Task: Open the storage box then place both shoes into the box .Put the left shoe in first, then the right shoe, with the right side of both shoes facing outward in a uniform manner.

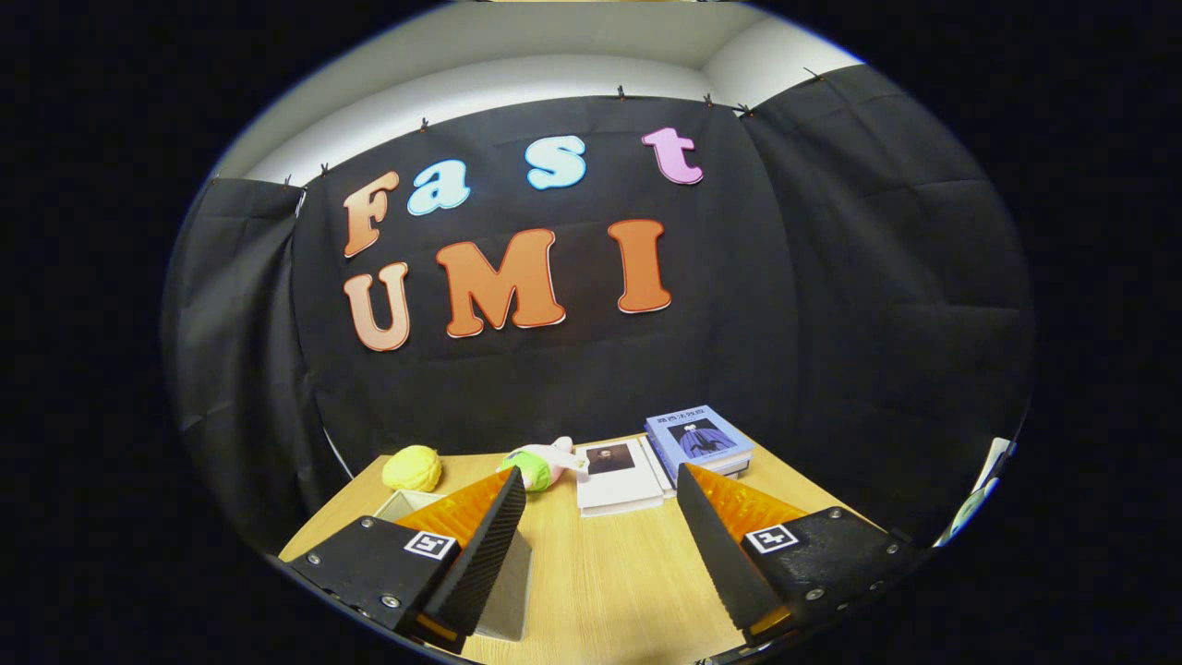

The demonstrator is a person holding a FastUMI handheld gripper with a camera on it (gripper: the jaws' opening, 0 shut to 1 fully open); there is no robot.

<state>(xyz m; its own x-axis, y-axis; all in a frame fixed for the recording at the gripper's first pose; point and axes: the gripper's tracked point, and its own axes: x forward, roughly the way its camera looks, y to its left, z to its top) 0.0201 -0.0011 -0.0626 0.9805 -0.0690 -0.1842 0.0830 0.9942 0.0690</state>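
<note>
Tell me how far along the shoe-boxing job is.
Nothing looks done yet. The gripper hangs open over the light wooden table, its fingers holding nothing. A pale box-like container sits partly behind one finger; whether it is open is unclear. Opening it and placing both shoes remain.

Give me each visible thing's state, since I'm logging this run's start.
gripper: open, empty, above the table.
storage box: partly hidden behind one finger; open or closed, cannot tell.
white book: closed, flat.
blue book: closed, atop a stack.
yellow ball: resting on the table.
plush toy: lying down.
</note>
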